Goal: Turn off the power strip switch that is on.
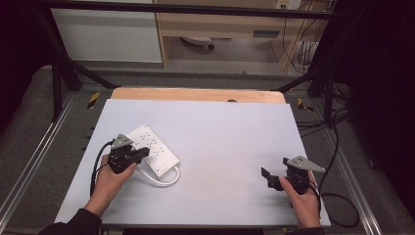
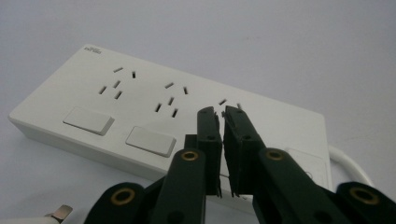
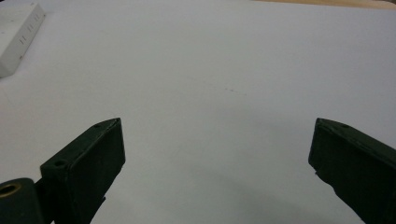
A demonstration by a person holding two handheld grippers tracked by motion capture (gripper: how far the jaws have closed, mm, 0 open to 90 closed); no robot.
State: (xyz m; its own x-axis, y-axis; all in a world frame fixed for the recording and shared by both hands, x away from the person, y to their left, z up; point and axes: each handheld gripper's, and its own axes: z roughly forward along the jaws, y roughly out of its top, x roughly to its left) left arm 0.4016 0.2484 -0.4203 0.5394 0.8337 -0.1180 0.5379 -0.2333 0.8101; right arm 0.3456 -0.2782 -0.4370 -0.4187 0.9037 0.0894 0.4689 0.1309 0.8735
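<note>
At lower left, the left gripper (image 1: 128, 157) is black with brass-ringed screws, a grey three-cornered plate and black cable; a dark sleeve (image 1: 73, 224) covers that forearm. At lower right, the right gripper (image 1: 275, 175) matches.

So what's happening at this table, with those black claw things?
A person holds a two-fingered gripper in each hand over a white table. The left gripper is closed, with nothing between its fingers, its tips right over a white power strip, near the third set of sockets. The strip's cord loops beside it. The right gripper is wide open above bare table, away from the strip.
</note>
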